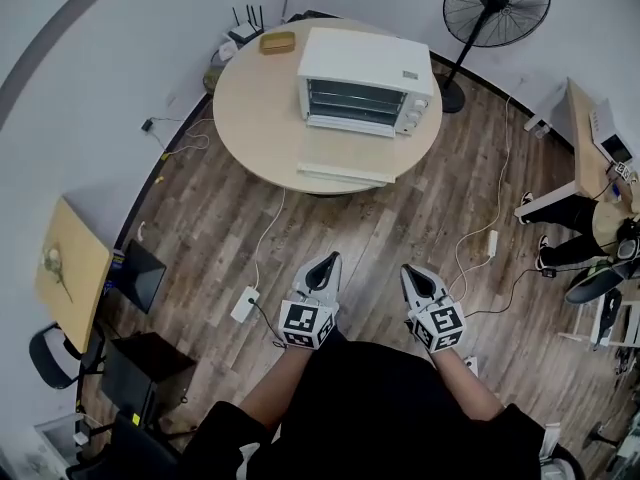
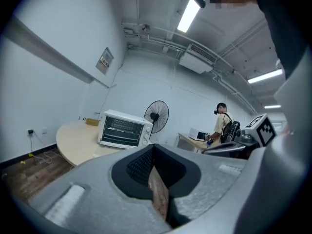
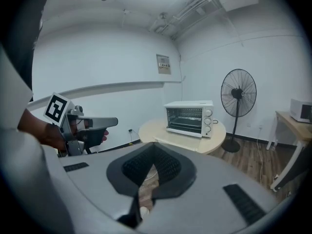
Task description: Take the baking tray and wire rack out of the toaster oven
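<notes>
Both grippers sit lowest in the head view, held out side by side in front of the person's dark top. The left gripper (image 1: 328, 260) and the right gripper (image 1: 412, 271) each have their jaws pressed together, with nothing between the pads. Each gripper's own view confirms this, showing the dark pads of the left gripper (image 2: 153, 147) and of the right gripper (image 3: 155, 147) meeting over bare wooden floor (image 1: 380, 238). On that floor, just left of the left gripper, lies a white power strip (image 1: 245, 304) with its cable. Beyond an open stretch of boards stands the round table (image 1: 250, 118), well apart from both grippers. On the table sits the toaster oven (image 1: 362, 94), white, with its glazed front turned towards the person and its long side running left to right across the line of approach. Through the glass some bars show, probably the wire rack; the baking tray cannot be made out from here. A pale flat slab (image 1: 345, 172) lies on the table just in front of the oven, and what it is cannot be told. The oven lies straight ahead, about midway between the two grippers, so neither hand is clearly nearer. Judging by this, the task has not begun, and the distance must be closed first. Behind the table stands a pedestal fan (image 1: 495, 6).
</notes>
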